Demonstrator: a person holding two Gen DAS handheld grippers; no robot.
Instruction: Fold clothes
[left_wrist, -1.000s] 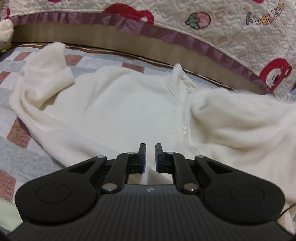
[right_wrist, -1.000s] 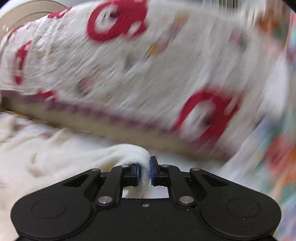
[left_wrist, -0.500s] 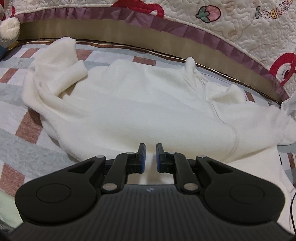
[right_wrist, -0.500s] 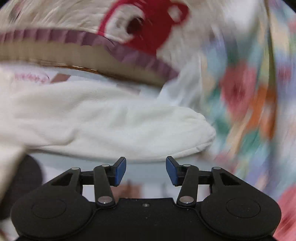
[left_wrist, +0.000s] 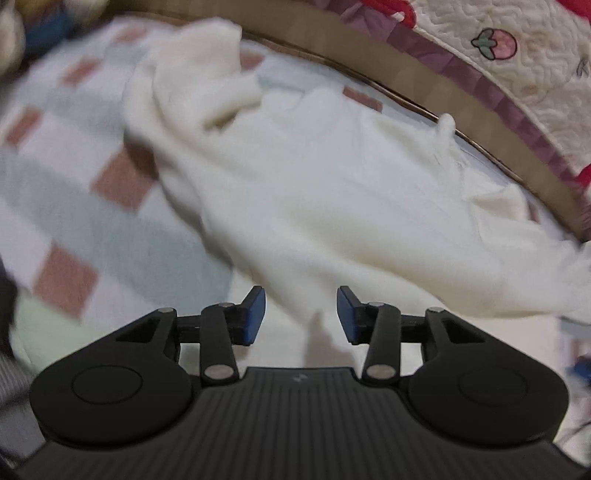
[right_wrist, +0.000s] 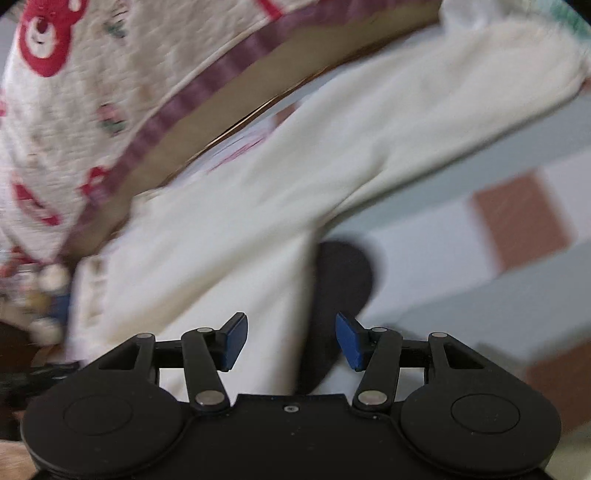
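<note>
Cream fleece garment (left_wrist: 332, 206) lies beneath both downward-tilted claws, left claw (left_wrist: 300, 320) and right claw (right_wrist: 291, 341) spreading, pinching nothing.

Both wrist views look down closely, sharing the fleece (left_wrist: 332, 192).

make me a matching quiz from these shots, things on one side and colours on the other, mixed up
Things:
1. fleece top
2. gripper pads
3. quilt's bear print
4. trim along the quilt's edge

Colours:
a. blue
b. purple
c. cream white
d. red

Pairs: 1-c, 2-a, 3-d, 4-b
</note>
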